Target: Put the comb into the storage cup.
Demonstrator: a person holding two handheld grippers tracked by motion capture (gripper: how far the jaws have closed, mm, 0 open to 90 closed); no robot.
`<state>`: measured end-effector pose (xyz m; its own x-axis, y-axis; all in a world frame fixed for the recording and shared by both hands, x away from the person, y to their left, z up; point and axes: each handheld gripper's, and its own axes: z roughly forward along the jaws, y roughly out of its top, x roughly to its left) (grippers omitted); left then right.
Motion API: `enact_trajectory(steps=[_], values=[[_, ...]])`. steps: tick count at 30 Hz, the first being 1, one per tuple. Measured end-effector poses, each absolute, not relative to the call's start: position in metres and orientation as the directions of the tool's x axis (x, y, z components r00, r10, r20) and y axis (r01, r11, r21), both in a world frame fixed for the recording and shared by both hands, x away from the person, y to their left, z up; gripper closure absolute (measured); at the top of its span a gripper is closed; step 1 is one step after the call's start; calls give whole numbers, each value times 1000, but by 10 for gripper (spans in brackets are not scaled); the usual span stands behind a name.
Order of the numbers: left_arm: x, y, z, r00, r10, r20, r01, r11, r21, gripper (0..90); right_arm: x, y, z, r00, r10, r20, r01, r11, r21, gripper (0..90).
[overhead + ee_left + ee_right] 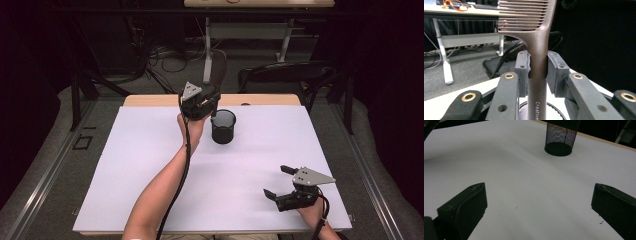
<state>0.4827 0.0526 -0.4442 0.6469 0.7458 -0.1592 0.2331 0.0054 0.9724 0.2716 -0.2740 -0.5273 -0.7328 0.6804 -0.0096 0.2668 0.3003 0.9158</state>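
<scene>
My raised left gripper [537, 72] clamps the comb [537, 50] upright, seemingly right above the mesh cup [223, 126]; my right gripper [281, 182] rests agape

A wooden table [150, 100] is covered by a large white sheet [150, 175]. A black mesh cup [223, 126] stands upright on the sheet, toward the far edge.

brown comb [537, 50] upright, teeth up, above black mesh cup [223, 126]
</scene>
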Motion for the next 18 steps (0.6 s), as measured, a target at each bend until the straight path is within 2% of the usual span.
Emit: enact_trajectory(steps=[8,18], values=[[485,50,-451,665,722,-194,233,46,971,726,271,-273,-527,-734,680,-6,270,300,915,0],[487,44,-459,673,719,-172,194,53,980,726,271,-273,-527,-734,679,-3,274,300,914,0]])
